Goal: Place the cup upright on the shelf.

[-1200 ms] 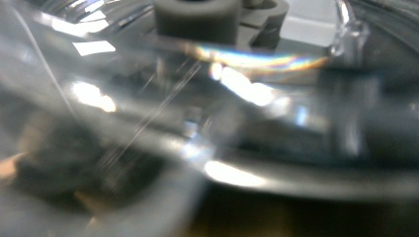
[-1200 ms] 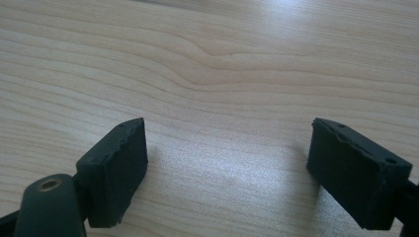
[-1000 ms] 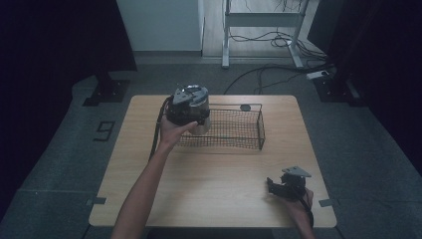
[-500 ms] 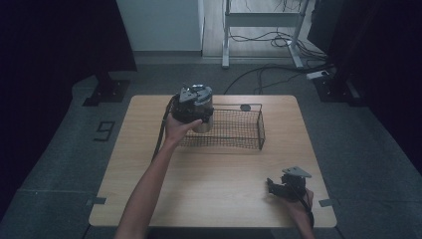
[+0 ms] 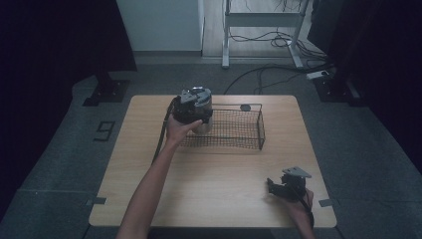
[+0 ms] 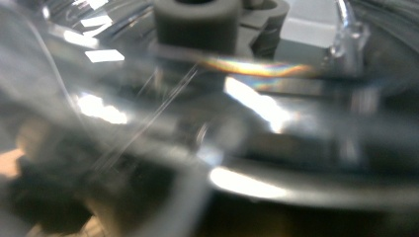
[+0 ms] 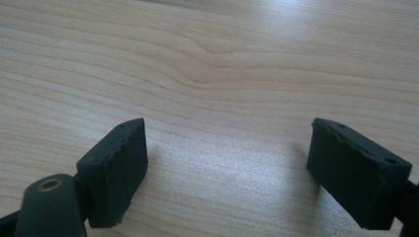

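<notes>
While the right gripper point(image 5: 278, 187) just sits near the table's point(image 5: 149, 149) front right corner, jaws wide apart over bare wood and gripping nothing, the left gripper point(image 5: 195, 107) is doing the work: it's lowering a clear jar point(image 5: 201, 117) into the left end of the wire basket point(image 5: 239, 130) at the back edge. Up close the glass is a blur against the camera, so it looks clamped on the jar. Next move, I'd guess: set it down flat on the mesh, then let go. Compared with a second ago, the jar has shifted right and sunk a bit; right hand hasn't budged.
</notes>
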`<action>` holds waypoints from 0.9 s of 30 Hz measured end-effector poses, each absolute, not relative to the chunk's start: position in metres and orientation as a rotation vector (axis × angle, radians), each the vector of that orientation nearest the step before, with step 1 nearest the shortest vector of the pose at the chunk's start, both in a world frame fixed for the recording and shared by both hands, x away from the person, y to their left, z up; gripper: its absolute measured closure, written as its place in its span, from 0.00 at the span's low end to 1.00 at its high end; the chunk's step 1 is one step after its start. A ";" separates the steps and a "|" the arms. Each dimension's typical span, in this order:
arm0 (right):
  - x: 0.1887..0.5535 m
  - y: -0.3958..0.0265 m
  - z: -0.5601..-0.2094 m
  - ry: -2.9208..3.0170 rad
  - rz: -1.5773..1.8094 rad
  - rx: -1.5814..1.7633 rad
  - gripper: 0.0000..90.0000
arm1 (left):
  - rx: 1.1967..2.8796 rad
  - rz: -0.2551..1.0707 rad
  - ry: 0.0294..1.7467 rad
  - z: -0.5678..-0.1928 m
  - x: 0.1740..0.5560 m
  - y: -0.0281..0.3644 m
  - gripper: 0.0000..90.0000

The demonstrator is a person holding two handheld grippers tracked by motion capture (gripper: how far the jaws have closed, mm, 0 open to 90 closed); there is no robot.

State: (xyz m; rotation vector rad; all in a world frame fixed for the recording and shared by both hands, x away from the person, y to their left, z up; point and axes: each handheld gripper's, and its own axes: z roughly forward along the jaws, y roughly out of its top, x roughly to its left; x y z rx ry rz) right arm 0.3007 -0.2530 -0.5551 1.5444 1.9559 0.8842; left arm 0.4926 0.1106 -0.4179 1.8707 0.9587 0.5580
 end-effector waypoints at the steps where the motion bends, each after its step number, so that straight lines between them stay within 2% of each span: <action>1: 0.301 -0.253 -0.555 1.955 0.884 1.544 0.17 | 1.875 0.558 0.960 -0.419 0.493 0.110 0.04; 27: 0.300 -0.253 -0.555 1.956 0.887 1.545 0.17 | 1.905 0.552 1.038 -0.454 0.510 0.103 0.04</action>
